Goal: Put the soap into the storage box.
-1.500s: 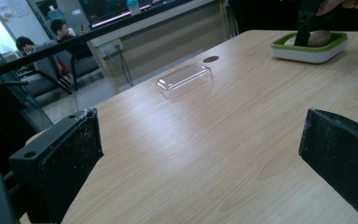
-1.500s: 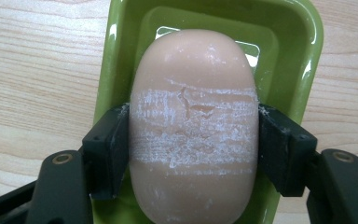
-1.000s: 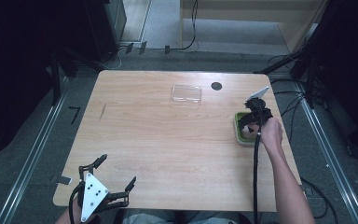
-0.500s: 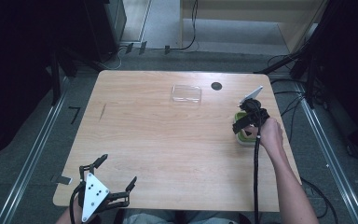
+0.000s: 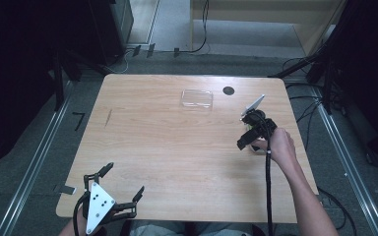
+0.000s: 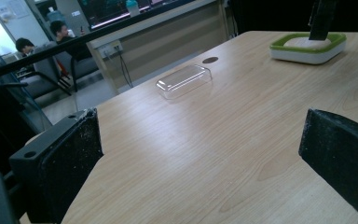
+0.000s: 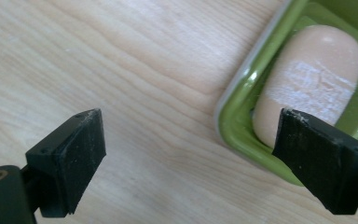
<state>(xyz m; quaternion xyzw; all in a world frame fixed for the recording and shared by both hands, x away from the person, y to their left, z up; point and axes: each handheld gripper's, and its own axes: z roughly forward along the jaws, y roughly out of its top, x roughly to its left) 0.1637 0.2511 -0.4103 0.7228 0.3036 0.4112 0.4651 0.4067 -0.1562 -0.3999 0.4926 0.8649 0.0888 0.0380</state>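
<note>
Right gripper [image 7: 186, 154]: jaws just opening, nothing between them. Soap bar [image 7: 310, 79]: lay in green dish [image 7: 242, 93], frame's upper right. Left gripper [image 5: 112, 186]: spread wide, empty, lower left.

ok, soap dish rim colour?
Green rim on the soap dish, white below; clearest in the right gripper view.

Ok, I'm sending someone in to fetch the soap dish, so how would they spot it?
Start at the wooden table and go to its right side, where the person's right hand is. The soap dish sits there: white outside, green rim, a peach soap bar inside. The clear plastic lid farther back is see-through.
</note>
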